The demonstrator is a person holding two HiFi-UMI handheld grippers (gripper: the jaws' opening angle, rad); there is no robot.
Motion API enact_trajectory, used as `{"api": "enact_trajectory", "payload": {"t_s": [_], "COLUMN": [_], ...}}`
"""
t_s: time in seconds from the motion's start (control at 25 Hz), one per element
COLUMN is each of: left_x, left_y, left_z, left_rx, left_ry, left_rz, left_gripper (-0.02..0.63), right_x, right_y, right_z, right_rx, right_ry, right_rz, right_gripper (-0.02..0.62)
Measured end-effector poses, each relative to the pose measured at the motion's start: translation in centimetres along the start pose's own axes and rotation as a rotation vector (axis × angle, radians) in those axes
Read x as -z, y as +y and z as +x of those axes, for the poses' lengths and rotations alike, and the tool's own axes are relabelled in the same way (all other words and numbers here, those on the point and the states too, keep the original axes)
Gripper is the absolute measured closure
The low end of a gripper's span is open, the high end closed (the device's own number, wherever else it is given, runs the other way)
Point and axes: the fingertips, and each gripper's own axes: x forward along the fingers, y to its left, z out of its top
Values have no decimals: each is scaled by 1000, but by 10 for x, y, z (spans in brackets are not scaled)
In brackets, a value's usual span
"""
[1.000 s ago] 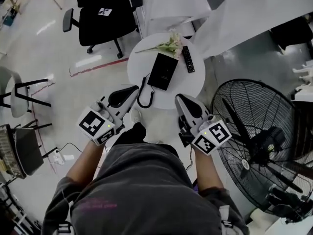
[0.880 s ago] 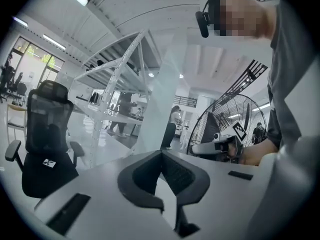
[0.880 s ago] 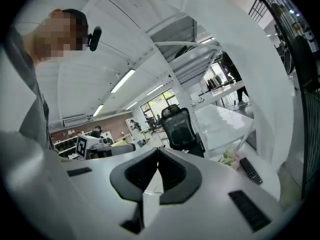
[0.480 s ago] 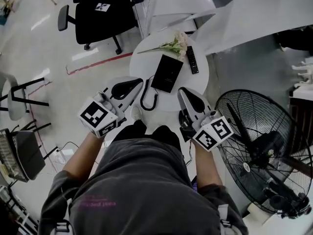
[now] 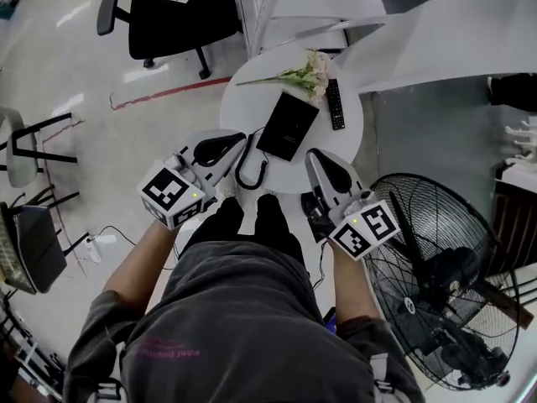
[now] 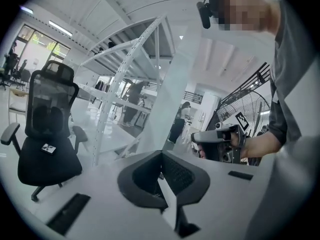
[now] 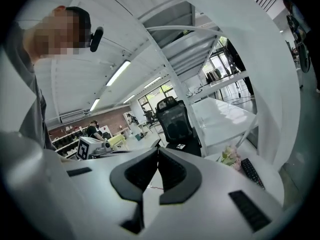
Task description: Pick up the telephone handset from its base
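A flat black telephone [image 5: 286, 125] lies on the round white table [image 5: 344, 145]; I cannot tell its handset apart from the base. Its black cord [image 5: 246, 168] loops over the table's near edge. My left gripper [image 5: 240, 138] is shut and empty, and hovers at the table's near left edge beside the cord. My right gripper [image 5: 314, 154] is also shut and empty, just short of the near right edge. In the left gripper view the left gripper [image 6: 161, 156] has its jaws together. In the right gripper view the right gripper [image 7: 158, 152] has its tips touching.
Pale flowers [image 5: 305, 73] and a black remote [image 5: 336, 103] lie at the table's far side. A large floor fan [image 5: 436, 267] stands close on the right. A black office chair [image 5: 172, 15] and white shelving [image 5: 294, 7] stand beyond. A stool [image 5: 25, 145] is at the left.
Both grippers have sunk a little and drifted closer to the table's near edge, the left towards the cord. Both stay shut and empty.
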Motion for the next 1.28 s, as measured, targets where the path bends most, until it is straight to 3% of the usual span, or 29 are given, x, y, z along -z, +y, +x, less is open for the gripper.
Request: {"api": "enact_trajectory", "payload": {"t_s": [0.52, 1.04, 1.28], "left_x": [103, 183, 202], "left_y": [55, 84, 87], "left_z": [89, 141, 156], "left_rx": [-44, 8, 46], "left_ry": [158, 270, 320], "left_rz": [-132, -199, -223], "left_gripper": [591, 588, 523], "right_x": [41, 88, 100], "right_y": [-79, -123, -133], "right_z": [22, 22, 21], "right_rx": [-21, -10, 2], "right_ry": [122, 198, 216], "right_rz": [33, 87, 106], "right_gripper": [575, 575, 575]}}
